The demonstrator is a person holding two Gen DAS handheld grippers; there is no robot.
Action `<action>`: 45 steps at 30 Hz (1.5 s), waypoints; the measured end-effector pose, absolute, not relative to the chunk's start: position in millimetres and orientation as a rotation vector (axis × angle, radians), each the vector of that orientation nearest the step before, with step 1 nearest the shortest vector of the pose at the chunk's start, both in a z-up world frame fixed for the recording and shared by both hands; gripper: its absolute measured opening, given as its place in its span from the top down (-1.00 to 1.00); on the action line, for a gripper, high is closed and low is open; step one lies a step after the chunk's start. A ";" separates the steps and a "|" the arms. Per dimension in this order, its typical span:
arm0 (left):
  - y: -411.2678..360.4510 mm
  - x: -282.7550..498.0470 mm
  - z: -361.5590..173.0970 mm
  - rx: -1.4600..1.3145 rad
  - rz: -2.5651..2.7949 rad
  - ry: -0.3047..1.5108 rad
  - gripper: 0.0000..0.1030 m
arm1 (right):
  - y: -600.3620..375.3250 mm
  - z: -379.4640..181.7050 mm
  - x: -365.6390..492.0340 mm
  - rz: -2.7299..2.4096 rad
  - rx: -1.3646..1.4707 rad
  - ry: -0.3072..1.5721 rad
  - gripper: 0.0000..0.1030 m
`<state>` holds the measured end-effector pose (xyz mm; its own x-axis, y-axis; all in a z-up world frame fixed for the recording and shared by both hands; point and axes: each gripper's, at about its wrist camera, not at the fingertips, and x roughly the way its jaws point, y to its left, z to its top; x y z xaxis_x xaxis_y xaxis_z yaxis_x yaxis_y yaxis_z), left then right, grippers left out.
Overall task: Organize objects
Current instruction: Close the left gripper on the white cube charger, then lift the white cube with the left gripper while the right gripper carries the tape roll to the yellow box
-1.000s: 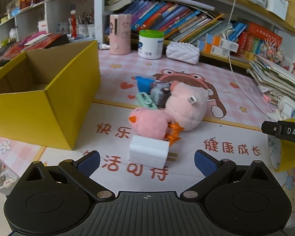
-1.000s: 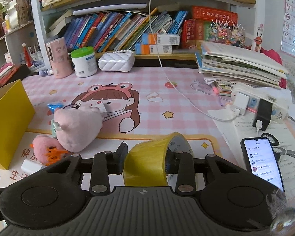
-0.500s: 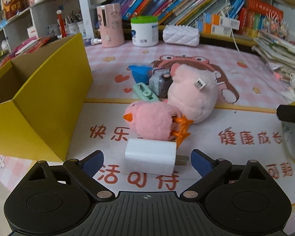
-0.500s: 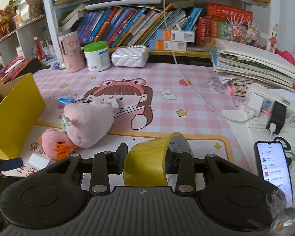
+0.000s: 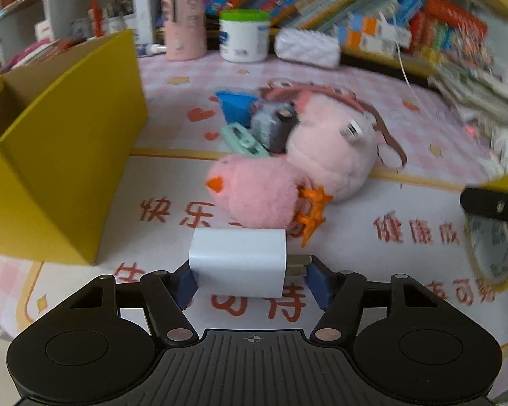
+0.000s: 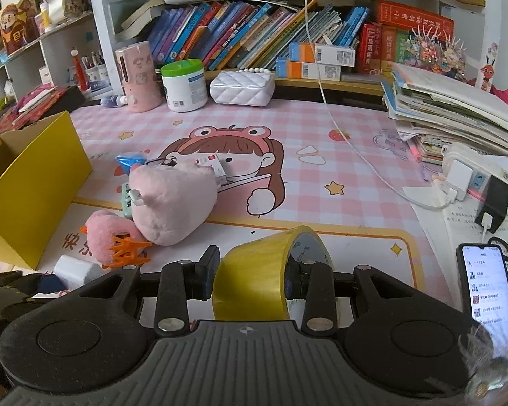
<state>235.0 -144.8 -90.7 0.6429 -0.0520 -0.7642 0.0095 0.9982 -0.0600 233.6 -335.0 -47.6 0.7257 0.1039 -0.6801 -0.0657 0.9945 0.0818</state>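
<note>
By the mat's left edge stood a yellow box [image 5: 61,155]. The left gripper [image 5: 252,279], jaws just closing, bracketed the white charger [image 5: 237,260] near the front edge. The right gripper [image 6: 250,282] clamped a yellow tape roll [image 6: 254,280].

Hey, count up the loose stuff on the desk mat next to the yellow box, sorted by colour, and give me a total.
Pink: 2, the small plush chick and the big plush
White: 1, the charger
Blue: 1, a small piece
Grey: 1, a gadget
Mint green: 1, a clip
Yellow: 1, the tape roll
Total: 7
</note>
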 end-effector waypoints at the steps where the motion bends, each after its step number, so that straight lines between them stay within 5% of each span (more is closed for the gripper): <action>1: -140.8 232.6 -87.1 -0.070 -0.036 0.858 -0.26 | -333.6 -47.1 232.6 0.089 0.053 0.753 0.35; 17: -43.6 160.6 -30.3 -0.228 -0.046 0.681 -0.26 | -250.0 -31.7 184.8 0.088 0.067 0.749 0.35; 45: 154.7 10.9 -27.1 -0.253 0.135 0.656 -0.26 | -23.1 -42.5 61.3 0.334 0.026 0.802 0.35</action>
